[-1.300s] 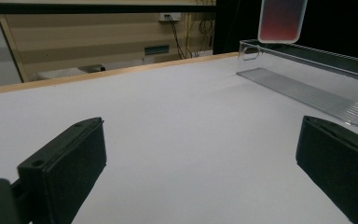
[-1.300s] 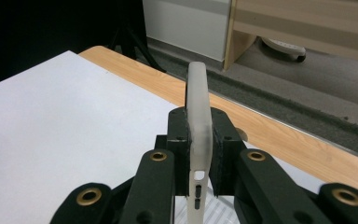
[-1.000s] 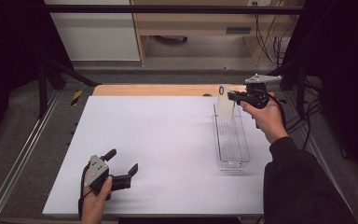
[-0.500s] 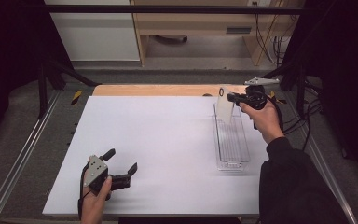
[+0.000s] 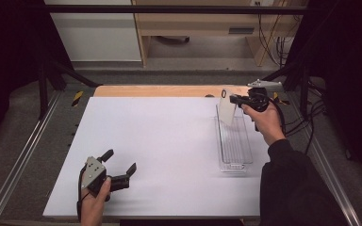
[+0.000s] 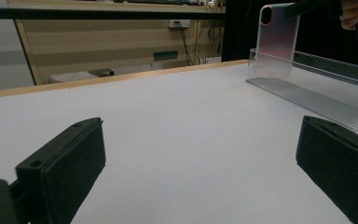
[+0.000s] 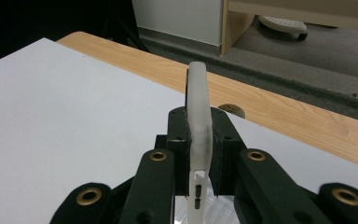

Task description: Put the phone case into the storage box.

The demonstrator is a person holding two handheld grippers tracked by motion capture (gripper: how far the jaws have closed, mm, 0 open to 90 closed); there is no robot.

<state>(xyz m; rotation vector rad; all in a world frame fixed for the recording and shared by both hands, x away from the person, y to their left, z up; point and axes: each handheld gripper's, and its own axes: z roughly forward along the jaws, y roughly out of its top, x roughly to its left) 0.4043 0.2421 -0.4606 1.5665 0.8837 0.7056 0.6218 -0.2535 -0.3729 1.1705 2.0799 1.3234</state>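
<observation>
Lowering clear phone case (image 5: 227, 112), pinched in right tool (image 5: 235, 99), toward slotted rack (image 5: 234, 143); seating likely next; left tool (image 5: 120, 165) resting spread on desk (image 5: 160, 141).

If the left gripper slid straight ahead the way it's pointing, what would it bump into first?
Probably the clear rack on the white table. The open left gripper has bare table ahead first; the phone case hangs over the rack's far end. Depth is hard to judge.

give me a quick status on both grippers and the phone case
Right gripper shut on clear phone case, case hanging upright over far end of clear slotted rack. Left gripper open, low over white table. Nothing in the way.
</observation>
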